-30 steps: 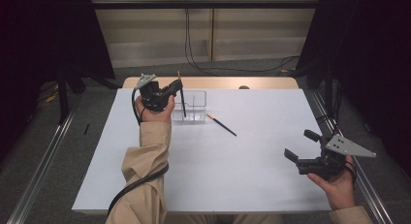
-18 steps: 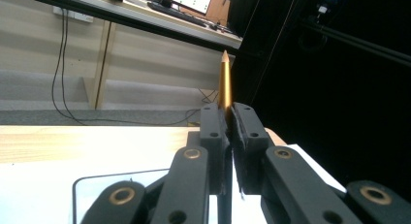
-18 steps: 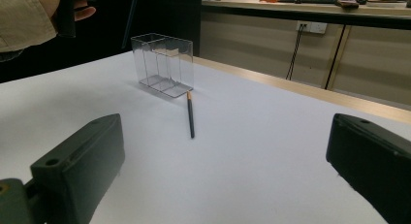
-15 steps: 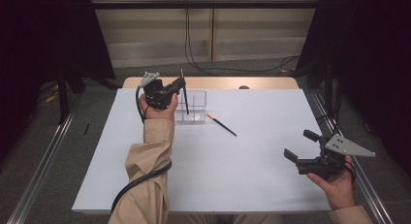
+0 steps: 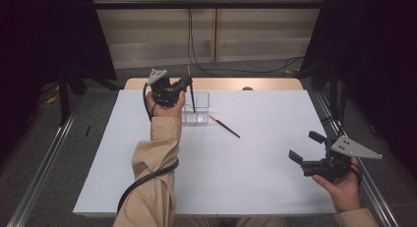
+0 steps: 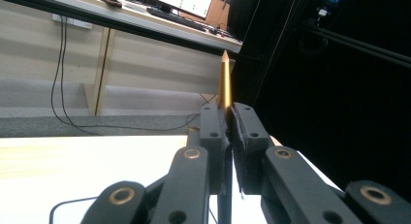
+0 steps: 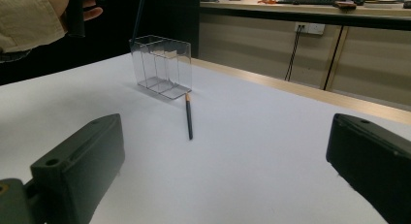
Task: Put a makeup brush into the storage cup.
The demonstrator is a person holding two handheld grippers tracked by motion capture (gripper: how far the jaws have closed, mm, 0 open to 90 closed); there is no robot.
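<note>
The left gripper (image 5: 186, 84) is clamped on a dark pencil (image 5: 191, 93) and holds it nearly upright above the clear plastic container (image 5: 201, 111) that stands toward the far side of the white surface (image 5: 246, 178). In the left gripper view the two black jaws press together on the pencil's shaft, and its golden-brown upper end (image 6: 224, 81) rises above them to a point. From the high view the pencil's lower part hangs in front of or just over the container; whether it has entered a compartment cannot be told. The container is a small see-through box split into compartments by inner walls, as the right gripper view shows (image 7: 162, 66). A second pencil (image 5: 224, 126) lies flat on the surface just beside the container, one end close to its base, angled away toward the near right. The right gripper (image 5: 309, 148) is held well apart at the near right edge of the surface, its jaws spread wide with nothing between them.
</note>
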